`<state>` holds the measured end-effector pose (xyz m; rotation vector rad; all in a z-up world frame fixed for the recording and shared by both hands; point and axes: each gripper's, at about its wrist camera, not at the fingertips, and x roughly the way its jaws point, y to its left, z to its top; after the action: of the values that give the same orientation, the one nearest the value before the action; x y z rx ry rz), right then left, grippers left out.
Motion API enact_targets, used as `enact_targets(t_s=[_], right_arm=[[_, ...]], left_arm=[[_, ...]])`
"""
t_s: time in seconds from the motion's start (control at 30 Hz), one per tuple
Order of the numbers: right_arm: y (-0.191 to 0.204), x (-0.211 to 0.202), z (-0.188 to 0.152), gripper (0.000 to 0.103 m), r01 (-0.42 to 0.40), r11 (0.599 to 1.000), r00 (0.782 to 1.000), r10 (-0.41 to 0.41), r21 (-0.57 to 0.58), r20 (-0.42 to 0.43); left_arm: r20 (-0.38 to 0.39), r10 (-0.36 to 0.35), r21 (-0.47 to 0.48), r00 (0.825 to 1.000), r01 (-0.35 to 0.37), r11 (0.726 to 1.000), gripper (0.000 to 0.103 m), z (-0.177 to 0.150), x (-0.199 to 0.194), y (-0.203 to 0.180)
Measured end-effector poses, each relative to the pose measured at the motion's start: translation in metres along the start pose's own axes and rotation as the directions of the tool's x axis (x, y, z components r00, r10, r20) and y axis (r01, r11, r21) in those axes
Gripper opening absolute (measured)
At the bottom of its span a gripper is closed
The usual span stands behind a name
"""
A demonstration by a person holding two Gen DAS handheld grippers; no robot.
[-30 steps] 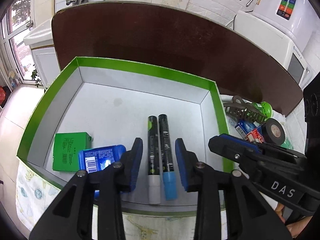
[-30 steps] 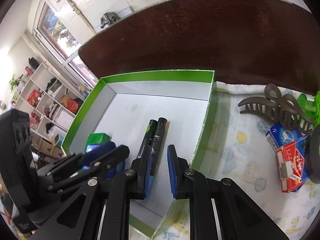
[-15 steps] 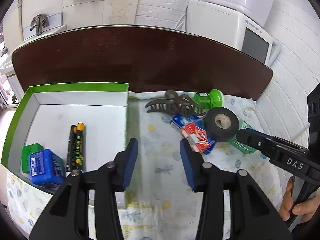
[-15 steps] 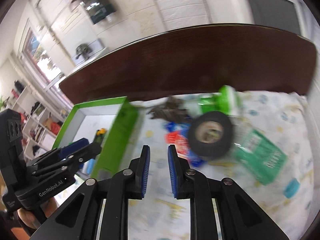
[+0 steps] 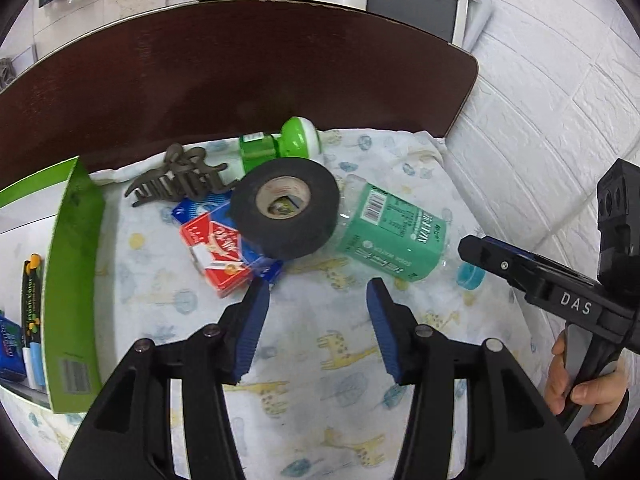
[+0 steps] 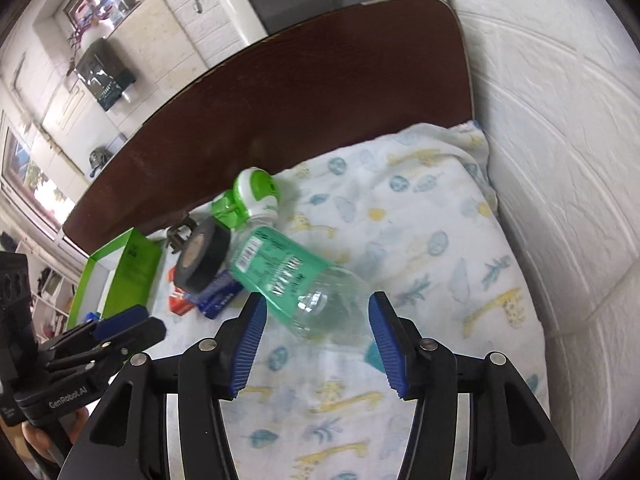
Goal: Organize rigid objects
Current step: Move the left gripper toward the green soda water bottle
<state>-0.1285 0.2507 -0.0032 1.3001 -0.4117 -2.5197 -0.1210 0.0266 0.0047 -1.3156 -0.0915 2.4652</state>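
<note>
A clear plastic bottle with a green label lies on its side on the giraffe-print cloth; it also shows in the right wrist view. My right gripper is open, its jaws on either side of the bottle's neck end, apart from it. My left gripper is open and empty, just in front of a black tape roll and red and blue card boxes. A brown hair claw and a green-and-white device lie behind them. The green box stands at the left.
Inside the box at the far left lie markers and a blue packet. A dark brown board runs behind the cloth. A white brick wall closes the right side. The bottle's blue cap shows beyond the right gripper.
Both grippers have swung right from over the green box to the pile of objects. The right gripper has opened wide and now straddles the bottle. The left gripper has also opened wider.
</note>
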Motion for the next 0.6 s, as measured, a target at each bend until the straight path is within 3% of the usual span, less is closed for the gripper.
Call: enact_targets(t_s=[0.07, 0.2, 0.37, 0.47, 0.6], right_arm=[[-0.004, -0.002, -0.002, 0.055, -0.004, 1.000, 1.000, 0.004, -0.025, 0.002], [-0.003, -0.008, -0.012, 0.057, 0.041, 0.988, 0.999, -0.039, -0.150, 0.019], [0.002, 0.007, -0.032, 0.059, 0.161, 0.919, 0.985, -0.170, -0.361, 0.008], [-0.011, 0.015, -0.030, 0.059, 0.138, 0.939, 0.989, -0.149, -0.315, -0.013], [-0.046, 0.008, -0.018, 0.059, 0.109, 0.985, 0.994, -0.106, -0.131, 0.026]], left_arm=[[-0.021, -0.015, -0.004, 1.000, 0.015, 1.000, 0.049, 0.003, 0.011, -0.007], [-0.035, 0.026, 0.005, 0.999, -0.026, 1.000, 0.049, 0.009, 0.023, -0.013], [-0.063, 0.043, -0.019, 0.997, -0.045, 0.999, 0.049, 0.012, 0.034, -0.012], [-0.073, 0.052, -0.016, 0.996, -0.053, 0.998, 0.049, 0.012, 0.039, -0.014], [-0.085, 0.060, -0.019, 0.995, -0.062, 0.998, 0.050, 0.010, 0.043, -0.013]])
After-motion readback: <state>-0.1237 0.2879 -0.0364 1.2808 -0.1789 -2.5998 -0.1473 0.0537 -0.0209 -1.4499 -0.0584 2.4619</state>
